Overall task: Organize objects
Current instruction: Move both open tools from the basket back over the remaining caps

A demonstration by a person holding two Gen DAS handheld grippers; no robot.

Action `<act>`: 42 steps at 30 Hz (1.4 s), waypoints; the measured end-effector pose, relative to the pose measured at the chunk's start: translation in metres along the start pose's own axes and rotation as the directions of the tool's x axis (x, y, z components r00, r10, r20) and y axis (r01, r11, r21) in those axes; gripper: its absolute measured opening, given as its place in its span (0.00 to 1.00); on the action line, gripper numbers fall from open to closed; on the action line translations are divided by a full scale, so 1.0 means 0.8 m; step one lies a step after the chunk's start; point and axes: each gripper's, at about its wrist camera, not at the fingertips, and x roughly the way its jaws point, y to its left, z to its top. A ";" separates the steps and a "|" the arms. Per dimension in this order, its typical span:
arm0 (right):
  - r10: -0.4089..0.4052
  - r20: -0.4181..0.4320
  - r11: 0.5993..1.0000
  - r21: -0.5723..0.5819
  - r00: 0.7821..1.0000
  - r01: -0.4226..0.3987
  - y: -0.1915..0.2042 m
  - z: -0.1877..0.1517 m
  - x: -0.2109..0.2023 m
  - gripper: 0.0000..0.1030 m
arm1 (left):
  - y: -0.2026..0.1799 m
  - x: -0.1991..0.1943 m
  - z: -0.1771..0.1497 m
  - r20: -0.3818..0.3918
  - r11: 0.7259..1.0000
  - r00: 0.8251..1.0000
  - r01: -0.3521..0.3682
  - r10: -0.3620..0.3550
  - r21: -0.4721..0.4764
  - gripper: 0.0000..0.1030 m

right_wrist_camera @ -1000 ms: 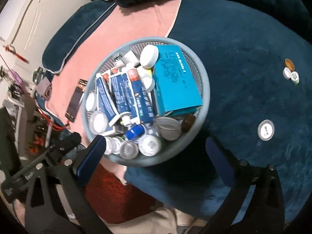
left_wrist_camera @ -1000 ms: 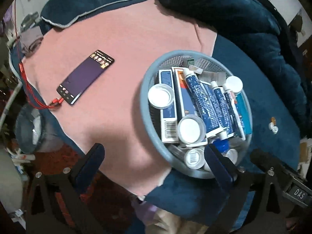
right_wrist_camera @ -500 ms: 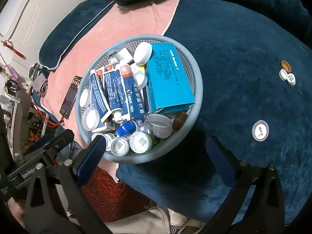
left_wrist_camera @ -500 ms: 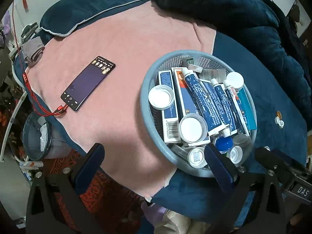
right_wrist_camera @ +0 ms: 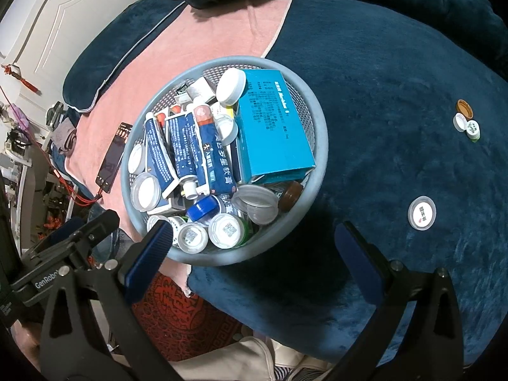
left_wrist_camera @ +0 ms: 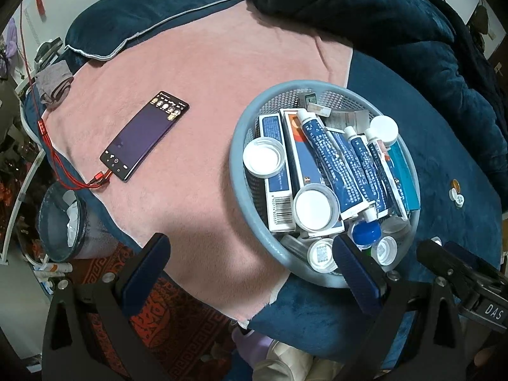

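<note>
Left wrist view: a bed is seen, covered by a dark blue plush blanket with a pink towel spread over its left part. A dark blue pillow lies at 11 o'clock, a heap of dark bedding at 1 o'clock. A phone is laid on the towel at 9 o'clock, a red cable plugged into its lower end. A waste bin with white paper stands on the floor at 8 o'clock, beside a red patterned rug. A round grey mesh basket sits at 3 o'clock, straddling towel edge and blanket, packed with blue-white tubes, boxes, and loose caps (a blue cap near its lower rim). Three small caps lie on the blanket at 3 o'clock, well apart from the basket. The left gripper is held above the bed edge, jaws spread wide, nothing between them; its right finger overlaps the basket's near rim in the picture. The right gripper's body is seen at 4 o'clock.

Right wrist view: a white panelled door is seen at 10 o'clock. The basket is centred, a teal box resting on top at its right side. A single white lid lies on the blanket at 3 o'clock; the three small caps at 2 o'clock. The right gripper is held over the basket's near rim, jaws wide apart and empty.
</note>
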 end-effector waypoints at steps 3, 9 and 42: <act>-0.002 -0.001 1.000 -0.002 1.000 0.002 -0.001 0.000 0.000 1.00 | 0.000 0.000 0.000 0.000 1.000 1.000 -0.002 0.002 -0.001 0.99; -0.004 -0.002 1.000 -0.005 1.000 0.004 -0.002 0.000 0.001 1.00 | 0.000 0.000 0.000 -0.001 1.000 1.000 -0.007 0.007 0.003 0.99; -0.004 0.064 0.974 0.225 0.998 -0.010 -0.195 -0.012 -0.045 1.00 | -0.224 -0.002 -0.013 0.005 0.958 1.000 0.025 -0.028 0.285 0.99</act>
